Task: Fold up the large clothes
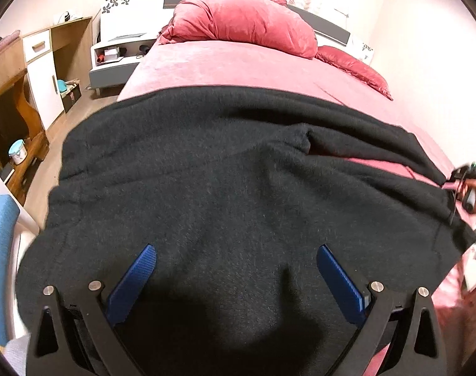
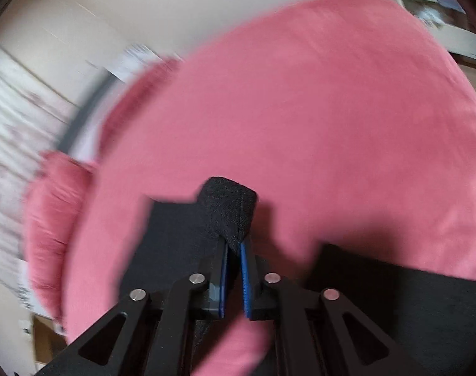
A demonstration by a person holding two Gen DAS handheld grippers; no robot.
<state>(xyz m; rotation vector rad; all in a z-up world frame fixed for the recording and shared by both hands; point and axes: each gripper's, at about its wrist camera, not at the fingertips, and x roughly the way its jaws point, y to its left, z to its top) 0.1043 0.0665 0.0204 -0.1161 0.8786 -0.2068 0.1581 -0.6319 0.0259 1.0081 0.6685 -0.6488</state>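
**Pink bed, black garment mid-fold**

Spread across the near part of the pink bed: a large black garment, one layer already lapped over, left edge hanging past the mattress side. Right gripper nearly closed, pinching a thick bunched corner of that cloth between blue pads. Left gripper wide open above the fabric, holding nothing.

Likely trouble: corner slipping free if the pinch loosens during a fast sweep; overhanging edge dragging the whole piece floorward; fold landing skewed with one side unsupported.

Farther out, beside the bed: a wooden cabinet with a pale blue lidded pot low down, contents unseen.
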